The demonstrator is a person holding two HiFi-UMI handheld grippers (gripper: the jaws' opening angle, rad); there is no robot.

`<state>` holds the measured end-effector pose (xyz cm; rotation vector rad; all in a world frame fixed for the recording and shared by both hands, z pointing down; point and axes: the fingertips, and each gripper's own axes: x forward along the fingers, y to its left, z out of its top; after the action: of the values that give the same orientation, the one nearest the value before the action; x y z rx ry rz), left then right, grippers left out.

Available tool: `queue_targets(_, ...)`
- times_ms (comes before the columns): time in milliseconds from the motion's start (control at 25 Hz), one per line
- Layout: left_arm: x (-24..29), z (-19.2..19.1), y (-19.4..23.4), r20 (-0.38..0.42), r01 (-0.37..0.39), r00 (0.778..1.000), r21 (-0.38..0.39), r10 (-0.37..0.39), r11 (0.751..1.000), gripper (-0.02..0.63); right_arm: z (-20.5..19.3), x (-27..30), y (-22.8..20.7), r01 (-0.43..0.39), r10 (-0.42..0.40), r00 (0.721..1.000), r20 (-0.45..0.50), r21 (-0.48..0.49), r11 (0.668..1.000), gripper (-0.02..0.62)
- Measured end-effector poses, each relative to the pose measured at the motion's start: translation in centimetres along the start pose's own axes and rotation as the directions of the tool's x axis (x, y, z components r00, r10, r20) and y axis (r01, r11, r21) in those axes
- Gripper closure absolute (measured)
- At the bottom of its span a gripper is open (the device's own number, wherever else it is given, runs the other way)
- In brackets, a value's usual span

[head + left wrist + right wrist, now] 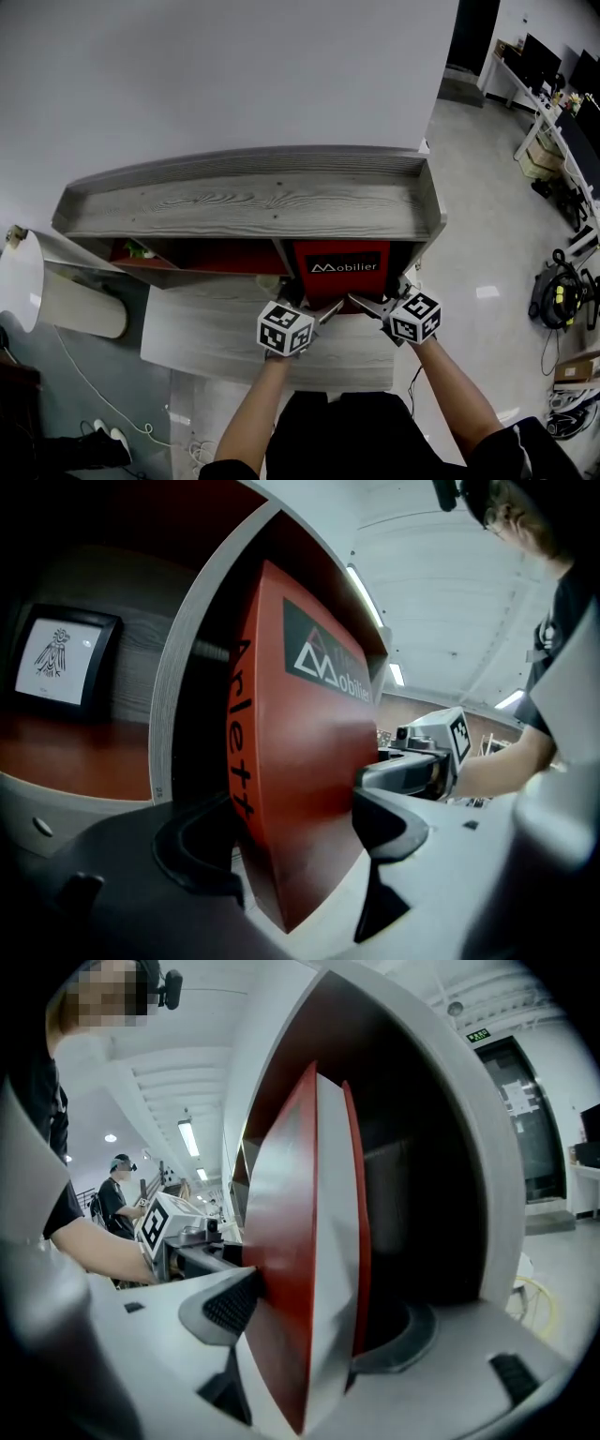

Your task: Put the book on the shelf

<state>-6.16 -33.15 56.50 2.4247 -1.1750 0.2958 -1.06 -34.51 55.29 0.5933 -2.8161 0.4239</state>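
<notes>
A red book (pixel 342 267) with a white "Mobilier" title stands upright in the right compartment of the grey wooden shelf (pixel 253 202). Both grippers are at its near edge. In the left gripper view the book (pixel 309 761) sits between the wide-spread jaws of my left gripper (pixel 291 832), spine towards the left jaw. In the right gripper view the book (pixel 300 1269) fills the gap of my right gripper (pixel 314 1321); the left pad (pixel 230 1305) lies against the cover, and the other jaw stands off it. From the head view, my left gripper (pixel 307 302) and right gripper (pixel 380 298) flank the book.
The left compartment holds a framed bird picture (pixel 61 653). A grey ledge (pixel 216 328) juts out below the compartments. A white round object (pixel 19 281) stands at the far left. Desks and cables (pixel 562 291) are at the right. Another person (pixel 117 1194) stands far back.
</notes>
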Motion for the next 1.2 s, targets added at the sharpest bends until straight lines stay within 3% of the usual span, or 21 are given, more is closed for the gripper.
queue_targets(360,-0.1,-0.1,1.0,-0.019,-0.074,0.997,0.037,0.075,0.997,0.258,-0.3,0.8,-0.7,0.074,-0.074,0.997,-0.018,-0.018,0.997,0.259)
queue_targets(840,0.0,0.1,1.1,-0.025,-0.128,0.991,0.047,0.129,0.991,0.258,-0.7,0.3,-1.6,0.192,-0.190,0.981,-0.024,0.066,0.979,0.230)
queue_targets(1200,-0.1,0.4,1.5,-0.022,-0.173,0.985,0.033,0.173,0.984,0.258,-0.3,-0.3,-2.2,0.268,-0.268,0.963,-0.012,0.087,0.960,0.255)
